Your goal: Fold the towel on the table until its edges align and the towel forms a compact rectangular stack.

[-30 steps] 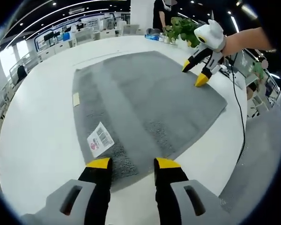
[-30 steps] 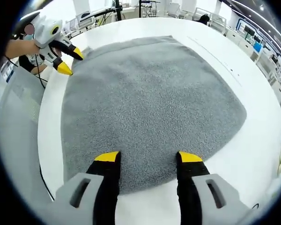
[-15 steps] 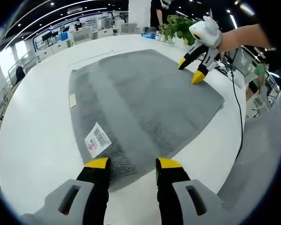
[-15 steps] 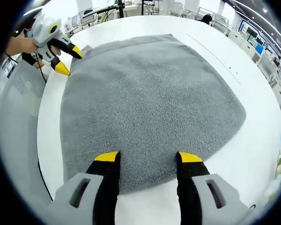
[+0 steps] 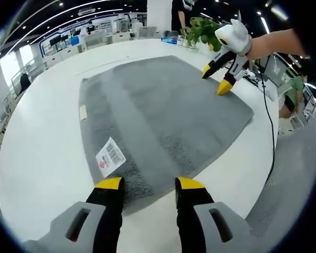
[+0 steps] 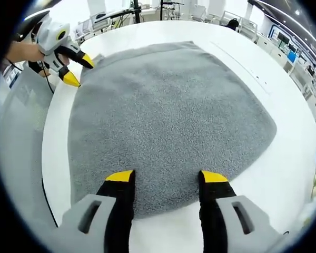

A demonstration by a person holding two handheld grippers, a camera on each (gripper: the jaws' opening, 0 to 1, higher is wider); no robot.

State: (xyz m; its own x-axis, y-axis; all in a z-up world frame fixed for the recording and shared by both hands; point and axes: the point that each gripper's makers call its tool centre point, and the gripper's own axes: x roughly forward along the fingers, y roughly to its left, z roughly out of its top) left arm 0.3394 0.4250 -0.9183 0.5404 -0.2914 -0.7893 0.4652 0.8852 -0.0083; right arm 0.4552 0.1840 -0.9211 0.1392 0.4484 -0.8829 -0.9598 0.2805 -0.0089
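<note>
A grey towel (image 5: 158,105) lies spread flat on the white table (image 5: 42,153), with a white barcode label (image 5: 110,156) near its close corner. My left gripper (image 5: 149,183) hovers open over that near corner, nothing between its yellow-tipped fingers. At the towel's far corner the right gripper (image 5: 220,79) hangs open above the cloth, held by a person's hand. In the right gripper view, the same towel (image 6: 174,110) stretches away and my right gripper (image 6: 167,176) stands open over its near edge. The left gripper (image 6: 78,69) appears at the far left corner, open.
A potted green plant (image 5: 203,30) and small items stand at the table's far edge, with a person behind them. A black cable (image 5: 268,132) runs over the table's right side. Office desks fill the background. The table edge (image 6: 47,158) drops to grey floor.
Both views shifted only slightly with the hands. The towel has not moved and both grippers stay open above its corners.
</note>
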